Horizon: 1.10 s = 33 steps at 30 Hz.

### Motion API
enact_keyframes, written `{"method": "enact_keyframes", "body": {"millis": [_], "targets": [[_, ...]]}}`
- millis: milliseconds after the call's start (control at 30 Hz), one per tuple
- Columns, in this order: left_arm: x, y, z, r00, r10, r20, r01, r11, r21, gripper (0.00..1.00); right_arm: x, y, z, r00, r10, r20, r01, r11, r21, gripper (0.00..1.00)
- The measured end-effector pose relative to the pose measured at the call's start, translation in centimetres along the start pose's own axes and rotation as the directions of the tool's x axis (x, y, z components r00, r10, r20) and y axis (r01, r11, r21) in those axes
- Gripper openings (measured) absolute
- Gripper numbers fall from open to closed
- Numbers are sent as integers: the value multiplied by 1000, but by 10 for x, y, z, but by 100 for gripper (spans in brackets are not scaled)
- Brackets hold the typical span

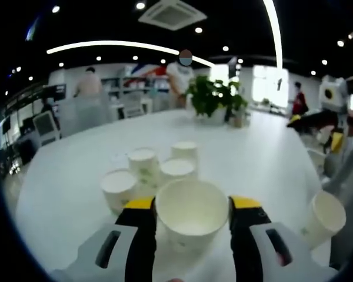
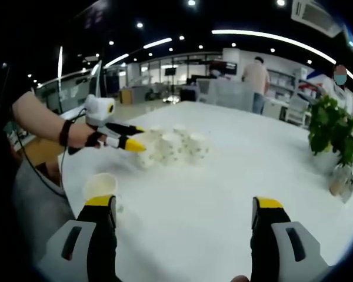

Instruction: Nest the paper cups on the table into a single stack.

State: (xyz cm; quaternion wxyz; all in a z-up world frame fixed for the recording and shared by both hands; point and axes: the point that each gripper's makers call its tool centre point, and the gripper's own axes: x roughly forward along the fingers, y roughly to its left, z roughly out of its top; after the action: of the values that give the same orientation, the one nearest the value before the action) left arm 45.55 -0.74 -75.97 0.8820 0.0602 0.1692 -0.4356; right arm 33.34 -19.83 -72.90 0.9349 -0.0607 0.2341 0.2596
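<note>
Left gripper view: left claw (image 1: 192, 207) level, clamped around paper cup (image 1: 192, 216); right claw (image 2: 185, 208) spread.

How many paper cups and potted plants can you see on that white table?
Paper cups: 6, namely one between the left gripper's jaws, four clustered behind it, and one apart at the table edge.
Potted plants: 1.
Total: 7.
</note>
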Motion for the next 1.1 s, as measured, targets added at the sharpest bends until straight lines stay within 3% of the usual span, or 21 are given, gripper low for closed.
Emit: {"method": "enact_keyframes", "body": {"millis": [367, 633, 833, 967, 1100], "targets": [[-17, -9, 25, 1000, -1, 16, 1, 999, 45, 46, -4, 3, 8, 999, 4, 39, -4, 1000, 3, 94], [-39, -13, 54, 999, -3, 54, -1, 998, 58, 46, -10, 13, 12, 998, 19, 61, -19, 1000, -3, 93], [-47, -21, 83, 996, -44, 71, 38, 996, 86, 46, -13, 20, 10, 997, 16, 70, -16, 1000, 3, 93], [-52, -26, 111, 991, -71, 111, 60, 993, 104, 46, -16, 26, 14, 996, 12, 83, -12, 1000, 1, 93], [-56, -43, 139, 981, -146, 129, 128, 982, 136, 46, -15, 30, 14, 996, 10, 84, -9, 1000, -7, 92]]}}
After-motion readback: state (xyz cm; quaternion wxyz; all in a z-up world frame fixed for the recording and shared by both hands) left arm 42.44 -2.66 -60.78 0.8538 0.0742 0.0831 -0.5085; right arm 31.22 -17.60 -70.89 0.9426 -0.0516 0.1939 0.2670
